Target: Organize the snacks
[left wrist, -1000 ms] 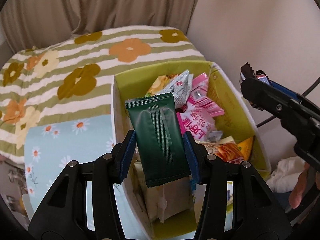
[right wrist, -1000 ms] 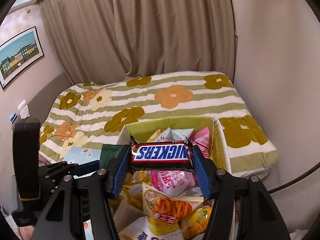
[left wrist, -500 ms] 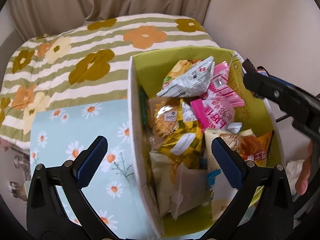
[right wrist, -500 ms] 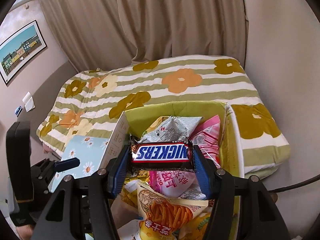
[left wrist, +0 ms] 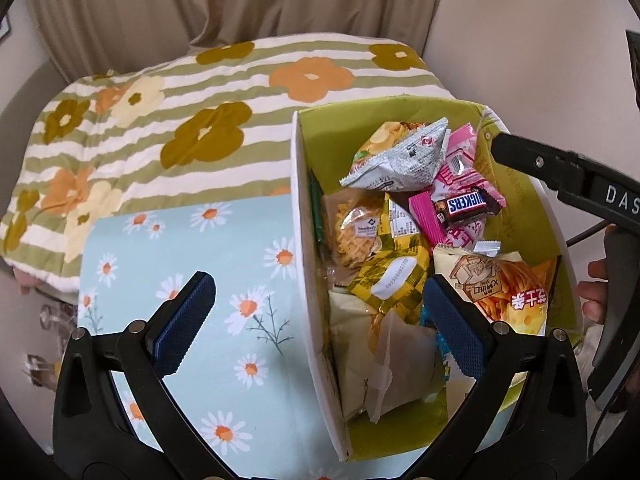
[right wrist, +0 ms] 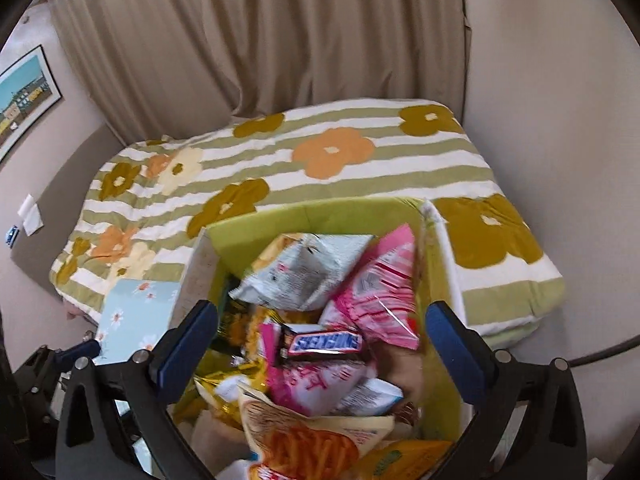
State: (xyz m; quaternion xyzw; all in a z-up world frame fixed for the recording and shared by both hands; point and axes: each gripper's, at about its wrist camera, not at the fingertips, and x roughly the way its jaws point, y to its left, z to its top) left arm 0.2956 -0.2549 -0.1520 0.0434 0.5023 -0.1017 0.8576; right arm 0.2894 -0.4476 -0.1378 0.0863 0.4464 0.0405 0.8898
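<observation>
Bedroom setting: striped floral quilt [right wrist: 320, 160] on a bed, beige curtain [right wrist: 280, 40] behind, plain wall to the right.

Snickers bar [right wrist: 326, 343] lies loose on top of the heap inside the green-lined box [left wrist: 516, 184], resting on the pink packets [left wrist: 456, 184]; nothing grips it. In the left wrist view the same bar sits toward the box's right-hand side. Around it: grey-white crinkled bag [left wrist: 400, 160] toward the far wall, yellow plaid packet [left wrist: 392, 276] and a clear pack of golden crisps [left wrist: 356, 228] nearer the left wall, orange fries bag [left wrist: 504, 292] at the near right. A dark green packet [left wrist: 317, 208] stands on edge against the left wall, mostly hidden.

Right gripper [right wrist: 320, 344]: jaws spread wide, empty, poised above the box with the bar between and below the pads. Left gripper [left wrist: 320, 316]: jaws likewise spread, empty, straddling the box's white left wall, one pad over the daisy-print blue surface [left wrist: 224, 280].

Progress, judged: box is well filled and both tools are empty, so the latest items appear deposited. No loose snacks visible on the quilt or blue surface. Either the collecting is near its end, or remaining items lie out of view; cannot tell. Contents are heaped, not sorted.
</observation>
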